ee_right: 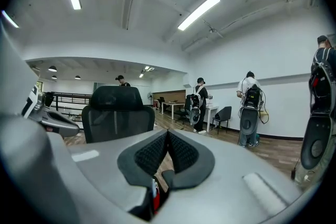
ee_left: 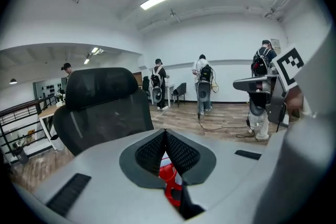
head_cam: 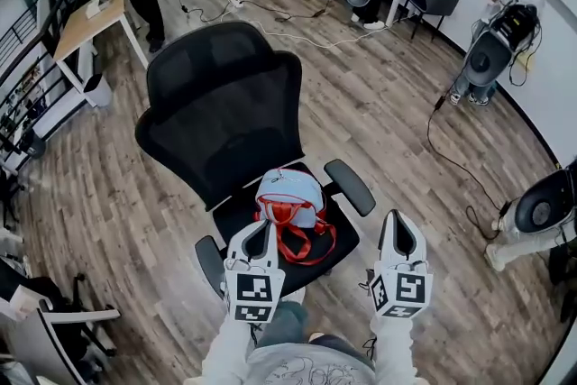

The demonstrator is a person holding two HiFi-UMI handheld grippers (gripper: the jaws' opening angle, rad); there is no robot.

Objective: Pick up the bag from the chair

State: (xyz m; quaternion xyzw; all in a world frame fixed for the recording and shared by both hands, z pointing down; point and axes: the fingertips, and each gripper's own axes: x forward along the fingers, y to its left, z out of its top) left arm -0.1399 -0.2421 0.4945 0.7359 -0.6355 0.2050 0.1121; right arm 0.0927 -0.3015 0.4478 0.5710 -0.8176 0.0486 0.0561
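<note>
As seen from the head view, the bag (head_cam: 288,192) lies mid-seat on the chair (head_cam: 225,104), red straps (head_cam: 303,239) slack toward the seat's front edge.
Left gripper view: left hand-held gripper (ee_left: 165,132) clenched, empty, above the straps.
Right gripper view: right hand-held gripper (ee_right: 167,134) clenched, empty.
Judged soft, light; grasp straps.

Bag (head_cam: 290,198) reachable from above and front; armrests (head_cam: 350,187) flank sides, backrest (head_cam: 225,104) blocks rear.

We see a small light-blue bag (head_cam: 290,192) lying on the seat of the black mesh office chair (head_cam: 225,108). It sits in front of the chair's backrest, with its red straps (head_cam: 305,239) loose toward the seat's front edge.
</note>
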